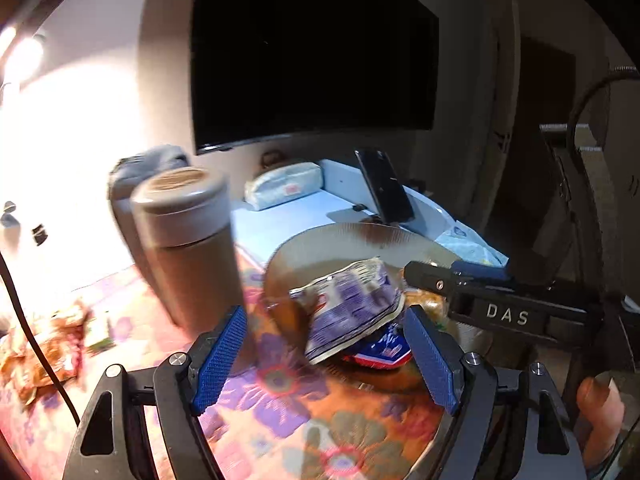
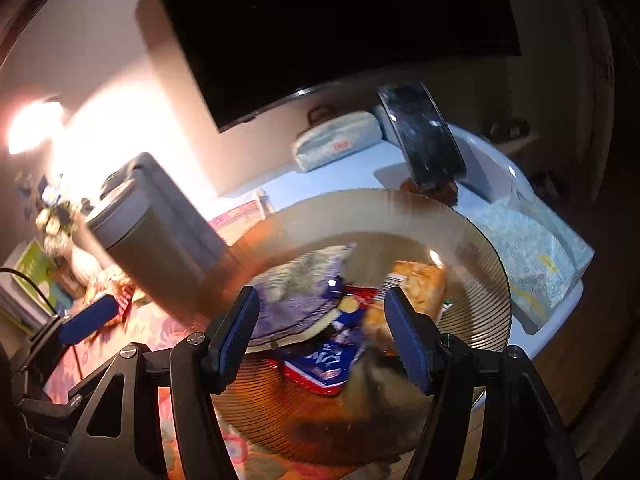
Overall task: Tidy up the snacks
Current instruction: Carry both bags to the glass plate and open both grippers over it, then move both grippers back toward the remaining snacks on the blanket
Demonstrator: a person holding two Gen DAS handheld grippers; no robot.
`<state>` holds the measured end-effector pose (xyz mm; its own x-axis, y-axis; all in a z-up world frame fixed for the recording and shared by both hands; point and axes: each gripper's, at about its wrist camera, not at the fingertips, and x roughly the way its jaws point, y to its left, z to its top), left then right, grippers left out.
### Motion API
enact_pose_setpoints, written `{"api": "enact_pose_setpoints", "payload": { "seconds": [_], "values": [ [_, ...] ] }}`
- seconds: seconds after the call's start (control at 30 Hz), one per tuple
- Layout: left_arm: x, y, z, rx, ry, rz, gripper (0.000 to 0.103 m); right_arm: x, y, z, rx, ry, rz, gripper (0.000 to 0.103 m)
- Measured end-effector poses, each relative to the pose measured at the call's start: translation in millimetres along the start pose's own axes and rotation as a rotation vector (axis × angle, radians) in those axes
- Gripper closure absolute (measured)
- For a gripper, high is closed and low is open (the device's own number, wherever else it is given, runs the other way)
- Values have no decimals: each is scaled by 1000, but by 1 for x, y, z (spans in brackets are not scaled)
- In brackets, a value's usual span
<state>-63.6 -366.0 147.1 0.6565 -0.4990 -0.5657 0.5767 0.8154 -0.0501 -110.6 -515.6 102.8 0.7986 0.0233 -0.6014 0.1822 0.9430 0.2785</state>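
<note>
While both claws hang spread and empty over the flowered tablecloth (image 1: pixel 288 408), the snack packets lie heaped in the ribbed amber glass dish (image 2: pixel 480 300): a purple packet (image 2: pixel 296 300) on top, a blue-and-red packet (image 2: pixel 324 364) beneath, an orange packet (image 2: pixel 420 280) alongside; left gripper (image 1: pixel 324 360) and right gripper (image 2: pixel 324 340) grip nothing; a grey lidded canister (image 1: pixel 188 240) stands just left of the dish

Left gripper (image 1: pixel 326 360) angled downward, blue-padded fingers (image 1: pixel 220 354) spread apart, nothing gripped. Right gripper (image 2: pixel 322 336) likewise tilted down, fingers (image 2: pixel 406 338) parted, empty. Thumb (image 1: pixel 600 408) visible at left handle.
</note>
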Motion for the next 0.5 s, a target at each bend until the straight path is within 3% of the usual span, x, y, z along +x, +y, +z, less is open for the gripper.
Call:
{"api": "enact_pose_setpoints", "payload": {
  "seconds": [0.5],
  "values": [
    [-76, 100, -45, -182, -72, 127, 25, -21, 121, -24, -294, -22, 32, 38]
  ]
}}
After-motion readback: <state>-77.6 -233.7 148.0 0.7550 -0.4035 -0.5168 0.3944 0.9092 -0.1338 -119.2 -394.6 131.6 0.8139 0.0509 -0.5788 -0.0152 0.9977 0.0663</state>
